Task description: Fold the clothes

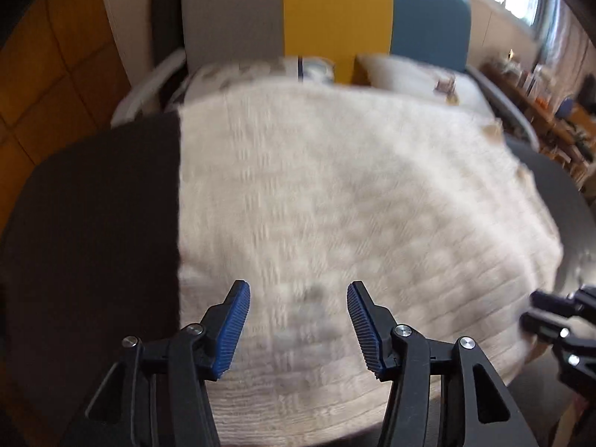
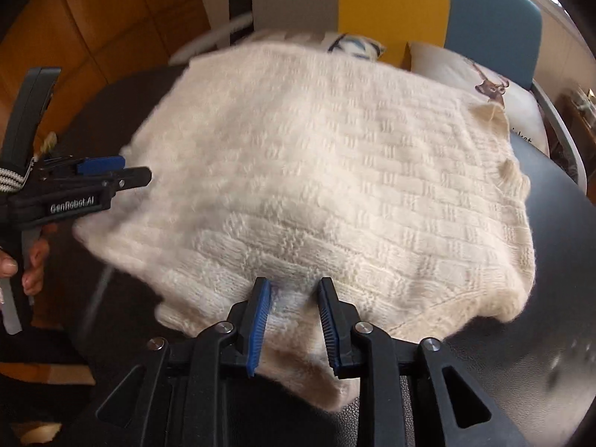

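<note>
A cream knitted sweater (image 1: 335,205) lies spread on a dark round table (image 1: 93,223); it also shows in the right wrist view (image 2: 316,186). My left gripper (image 1: 298,298) is open above the sweater's near part, with nothing between its blue pads. My right gripper (image 2: 294,294) is partly open, its jaws on either side of the sweater's near edge, with cloth between the pads. The left gripper shows from the side in the right wrist view (image 2: 126,171). The right gripper shows at the right edge of the left wrist view (image 1: 536,309).
The dark table (image 2: 540,298) extends around the sweater. Behind it stands a bench with grey, yellow and blue back panels (image 1: 335,11) and cushions (image 2: 495,85). A cluttered shelf (image 1: 551,111) is at the far right. Wooden wall panels (image 1: 56,74) are at the left.
</note>
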